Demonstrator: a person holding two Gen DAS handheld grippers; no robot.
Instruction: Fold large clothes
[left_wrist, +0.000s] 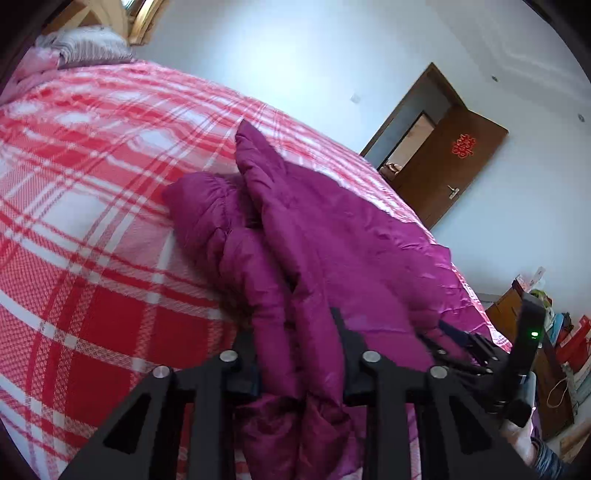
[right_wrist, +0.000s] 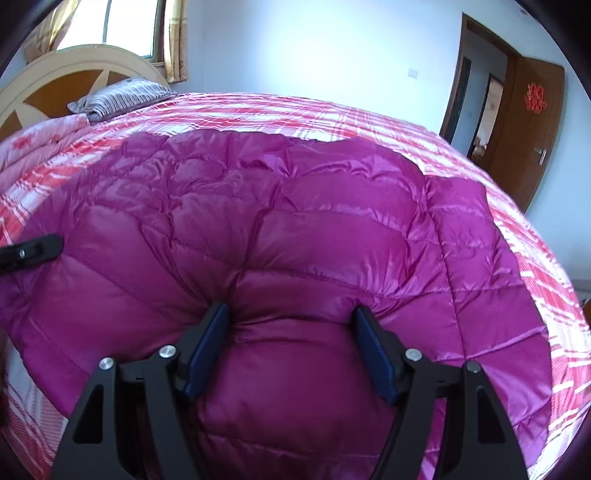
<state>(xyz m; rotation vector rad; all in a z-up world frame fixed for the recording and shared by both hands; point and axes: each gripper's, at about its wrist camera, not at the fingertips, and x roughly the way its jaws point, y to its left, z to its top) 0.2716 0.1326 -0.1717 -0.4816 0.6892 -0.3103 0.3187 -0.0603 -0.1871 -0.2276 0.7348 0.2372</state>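
Note:
A large magenta quilted down jacket (right_wrist: 295, 221) lies spread on the bed, with a sleeve folded across its body in the left wrist view (left_wrist: 332, 236). My left gripper (left_wrist: 295, 343) has its jaws apart with bunched jacket fabric between them; the fingertips are buried in the cloth. My right gripper (right_wrist: 291, 317) is wide open, its blue pads (right_wrist: 207, 343) pressed into a puffy fold of the jacket. The right gripper also shows at the right of the left wrist view (left_wrist: 465, 343). One finger of the left gripper (right_wrist: 33, 251) shows at the left edge of the right wrist view.
The bed has a red and white plaid cover (left_wrist: 92, 221). A striped pillow (right_wrist: 118, 96) and a wooden headboard (right_wrist: 55, 74) are at its head. A brown door (right_wrist: 532, 129) stands open. Boxes and clutter (left_wrist: 561, 339) sit on the floor beside the bed.

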